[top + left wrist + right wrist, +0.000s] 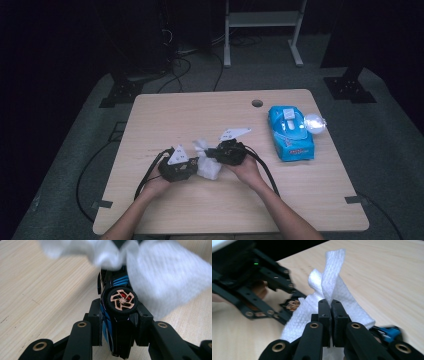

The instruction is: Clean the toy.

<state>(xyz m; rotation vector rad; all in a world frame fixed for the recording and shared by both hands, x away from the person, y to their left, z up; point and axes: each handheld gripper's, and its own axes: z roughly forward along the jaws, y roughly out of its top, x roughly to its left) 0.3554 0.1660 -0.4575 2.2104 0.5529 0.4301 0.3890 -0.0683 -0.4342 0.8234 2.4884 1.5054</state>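
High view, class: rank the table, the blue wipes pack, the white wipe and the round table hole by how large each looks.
1. table
2. blue wipes pack
3. white wipe, partly covered by the grippers, so its rank below the pack is unsure
4. round table hole

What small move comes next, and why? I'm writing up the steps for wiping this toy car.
Probably drag the white wipe, pinched in the right gripper, along the toy car's body. The left gripper clamps the car with a wheel facing up, and the wipe already drapes over its far end.
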